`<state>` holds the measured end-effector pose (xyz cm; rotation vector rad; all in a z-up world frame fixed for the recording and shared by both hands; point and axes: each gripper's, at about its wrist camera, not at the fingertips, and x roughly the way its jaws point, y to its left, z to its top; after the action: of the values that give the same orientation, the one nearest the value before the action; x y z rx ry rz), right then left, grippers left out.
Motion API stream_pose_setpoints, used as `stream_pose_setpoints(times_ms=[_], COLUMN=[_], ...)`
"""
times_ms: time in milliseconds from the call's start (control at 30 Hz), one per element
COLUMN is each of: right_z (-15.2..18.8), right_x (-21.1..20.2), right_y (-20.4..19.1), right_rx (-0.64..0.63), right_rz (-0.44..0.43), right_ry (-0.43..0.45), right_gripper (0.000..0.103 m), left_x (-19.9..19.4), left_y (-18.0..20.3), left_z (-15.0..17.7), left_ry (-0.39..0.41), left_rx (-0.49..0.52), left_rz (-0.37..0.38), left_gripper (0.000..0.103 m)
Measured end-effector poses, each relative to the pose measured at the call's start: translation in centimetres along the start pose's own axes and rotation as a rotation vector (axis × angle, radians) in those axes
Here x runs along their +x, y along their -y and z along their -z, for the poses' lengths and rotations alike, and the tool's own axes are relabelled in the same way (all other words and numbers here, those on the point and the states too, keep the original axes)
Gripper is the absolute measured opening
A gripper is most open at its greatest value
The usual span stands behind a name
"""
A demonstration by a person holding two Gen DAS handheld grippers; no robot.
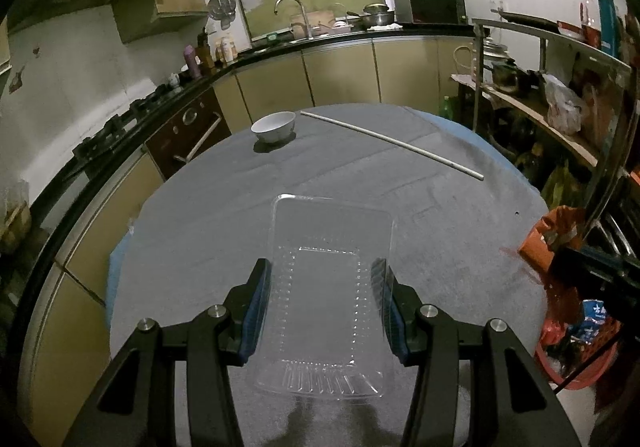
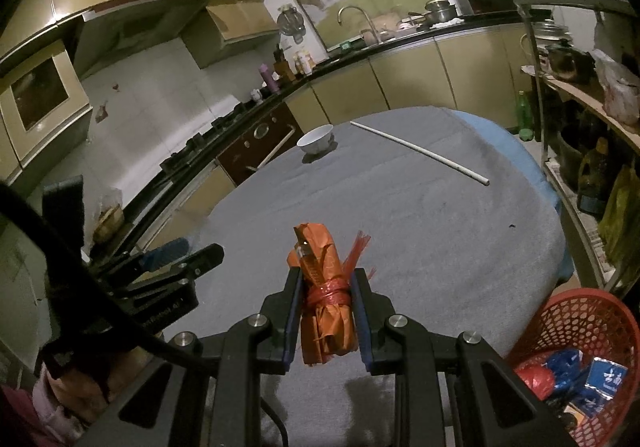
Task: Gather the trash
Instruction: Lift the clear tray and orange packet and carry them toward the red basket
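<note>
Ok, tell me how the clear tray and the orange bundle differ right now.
The clear plastic tray is transparent, flat and rectangular; the orange wrapper bundle is opaque, rolled and tied with red string. The tray sits between the left gripper's open pads, seemingly resting on the grey tablecloth; the bundle is clamped in the right gripper. Both look like trash for the red basket.

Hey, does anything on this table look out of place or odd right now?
One thing: a long white rod lies diagonally across the far side of the grey table, beyond the white bowl, which is upright. Nothing looks spilled or broken. The clear plastic tray lies flat.
</note>
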<state>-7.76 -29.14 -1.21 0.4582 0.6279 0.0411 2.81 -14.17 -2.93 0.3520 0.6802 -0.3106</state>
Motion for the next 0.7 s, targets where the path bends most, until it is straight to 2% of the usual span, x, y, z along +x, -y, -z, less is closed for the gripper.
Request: stream_pose_setpoints(times_ms=[700], right_z=[0.7], right_x=[-2.9], right_y=[3.4], right_rx=[0.106], right_rz=[0.027], right_ry=[0.058], right_gripper=[0.026], left_x=[0.2], left_y=[3.8], left_z=[-0.6], left_ry=[-0.004], left_rx=[0.093], left_rz=[-0.002], left_gripper=[0.053])
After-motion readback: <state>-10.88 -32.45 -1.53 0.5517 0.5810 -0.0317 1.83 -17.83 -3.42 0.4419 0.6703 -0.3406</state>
